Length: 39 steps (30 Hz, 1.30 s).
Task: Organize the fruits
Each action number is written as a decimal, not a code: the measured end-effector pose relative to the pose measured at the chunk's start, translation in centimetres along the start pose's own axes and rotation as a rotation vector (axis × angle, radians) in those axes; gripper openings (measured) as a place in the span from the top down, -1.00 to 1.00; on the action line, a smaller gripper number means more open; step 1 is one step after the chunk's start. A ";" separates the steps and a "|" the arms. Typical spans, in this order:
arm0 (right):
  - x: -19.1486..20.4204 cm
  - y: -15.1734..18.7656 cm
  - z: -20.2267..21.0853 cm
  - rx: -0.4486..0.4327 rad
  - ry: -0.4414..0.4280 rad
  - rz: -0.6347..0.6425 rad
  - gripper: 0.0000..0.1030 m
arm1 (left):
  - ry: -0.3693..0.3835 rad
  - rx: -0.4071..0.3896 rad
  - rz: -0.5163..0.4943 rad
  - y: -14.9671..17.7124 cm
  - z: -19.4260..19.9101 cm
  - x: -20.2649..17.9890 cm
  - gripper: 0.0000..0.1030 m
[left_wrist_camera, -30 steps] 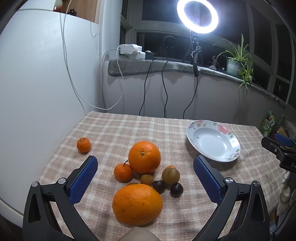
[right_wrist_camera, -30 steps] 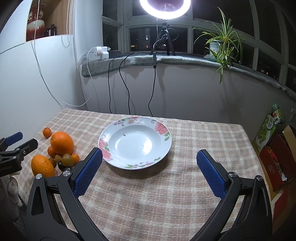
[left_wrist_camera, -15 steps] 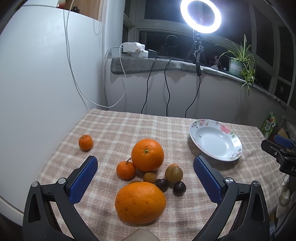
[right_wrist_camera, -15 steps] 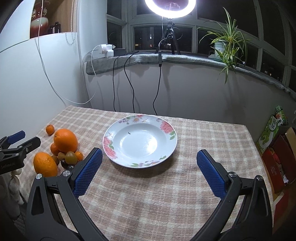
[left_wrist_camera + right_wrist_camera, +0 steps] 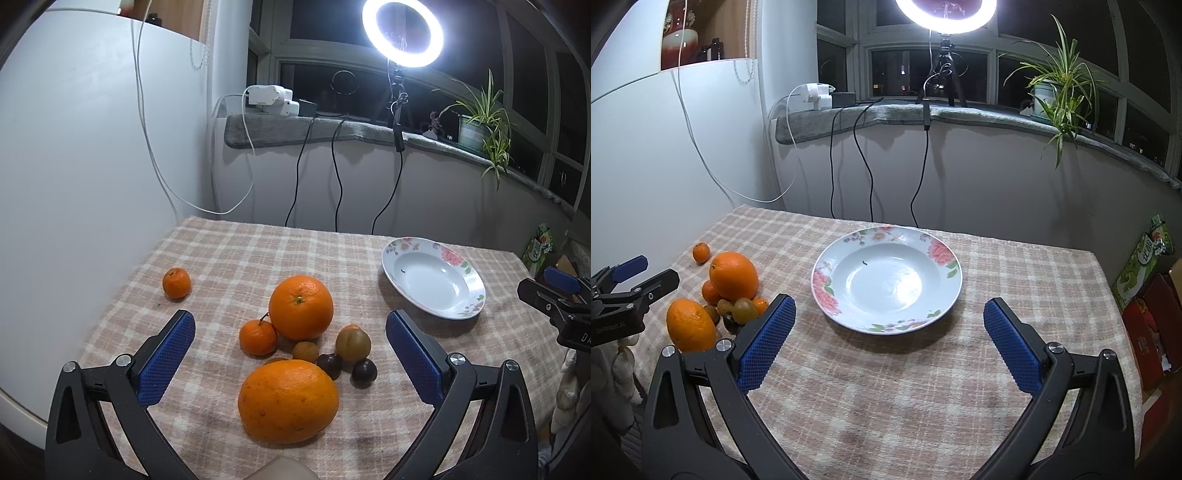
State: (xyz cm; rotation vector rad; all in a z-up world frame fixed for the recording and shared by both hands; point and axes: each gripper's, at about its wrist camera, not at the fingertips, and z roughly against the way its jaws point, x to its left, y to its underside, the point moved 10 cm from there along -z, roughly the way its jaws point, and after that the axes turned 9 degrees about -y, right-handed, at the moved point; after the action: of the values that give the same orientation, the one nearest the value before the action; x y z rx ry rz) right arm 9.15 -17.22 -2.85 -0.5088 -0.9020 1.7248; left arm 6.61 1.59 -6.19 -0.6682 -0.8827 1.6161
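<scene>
While both tools hang above the checked cloth, neither holds anything: left gripper spread wide, blue pads flanking the fruit pile at lower centre of its frame; right gripper equally wide, pads either side of the plate's near rim, nothing between them.

Nearest fruit, left view: big orange, pitted skin, oval, long axis running left-right across the frame, lying between the pads. Just behind it, touching or nearly so: two dark plums, a small brown fruit, a yellow-brown plum with a sliver of orange fruit behind it. Left of these a mandarin, short stem pointing up-right, resting against the round orange, whose stem scar faces up toward the camera. Small mandarin sits alone, well apart, toward the cloth's left edge.

Plate: white, floral rim, upright, bare but for one tiny dark speck in the bowl. Right of frame centre in left view, centre in right view; well apart from the pile.

Obstructions: none between pile and plate. Each gripper shows at the other's frame edge.

Beyond the table: white wall at left, dangling cables, grey sill with chargers, ring light top centre, potted plant upper right. Boxes at right edge.
</scene>
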 end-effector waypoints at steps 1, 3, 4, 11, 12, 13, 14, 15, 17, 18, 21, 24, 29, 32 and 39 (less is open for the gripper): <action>0.1 0.0 0.0 0.000 -0.002 0.002 -1.00 | 0.000 -0.001 0.000 0.0 0.0 0.1 -0.99; 0.3 -0.1 -0.1 0.001 -0.007 0.006 -1.00 | 0.000 -0.002 0.001 -0.1 0.1 0.1 -0.99; 0.4 -0.1 -0.1 0.001 -0.009 0.008 -1.00 | 0.001 -0.002 0.001 -0.1 0.1 0.2 -0.99; 0.9 0.1 -0.3 0.010 -0.027 0.012 -1.00 | -0.003 -0.002 0.002 -0.1 0.1 0.4 -0.99; 1.0 0.1 -0.4 0.012 -0.033 0.012 -1.00 | -0.003 -0.002 0.003 -0.1 0.1 0.4 -0.99; 1.0 0.2 -0.4 0.014 -0.037 0.011 -1.00 | -0.004 -0.002 0.003 -0.1 0.1 0.4 -0.99; 1.1 0.2 -0.5 0.017 -0.041 0.010 -1.00 | -0.004 -0.001 0.003 -0.1 0.1 0.5 -0.99; 1.1 0.3 -0.5 0.020 -0.049 0.007 -1.00 | -0.004 0.000 0.003 0.0 0.1 0.5 -0.99; 1.2 0.4 -0.7 0.026 -0.062 0.002 -1.00 | -0.005 0.002 0.003 0.1 0.1 0.6 -0.99; 1.3 0.4 -0.7 0.029 -0.069 -0.001 -1.00 | -0.005 0.003 0.003 0.1 0.1 0.6 -0.99; 1.6 0.6 -1.1 0.041 -0.097 -0.009 -1.00 | -0.003 0.006 0.004 0.3 0.2 0.8 -0.99; 2.2 0.8 -1.4 0.054 -0.124 -0.013 -1.00 | 0.000 0.010 0.006 0.6 0.3 1.0 -0.99; 3.5 1.1 -2.1 0.078 -0.178 -0.016 -1.00 | 0.013 0.020 0.017 1.3 0.6 1.7 -0.99; 4.5 1.2 -2.6 0.094 -0.218 -0.015 -1.00 | 0.030 0.035 0.037 1.9 0.8 2.4 -0.98; 7.4 1.8 -4.4 0.150 -0.336 -0.027 -0.99 | 0.063 0.066 0.077 3.6 1.5 3.8 -0.89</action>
State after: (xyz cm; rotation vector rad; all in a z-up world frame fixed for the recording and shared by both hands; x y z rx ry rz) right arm 8.67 -9.12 -6.24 -0.1074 -0.9976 1.8677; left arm 2.63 4.65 -8.21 -0.7103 -0.7622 1.6762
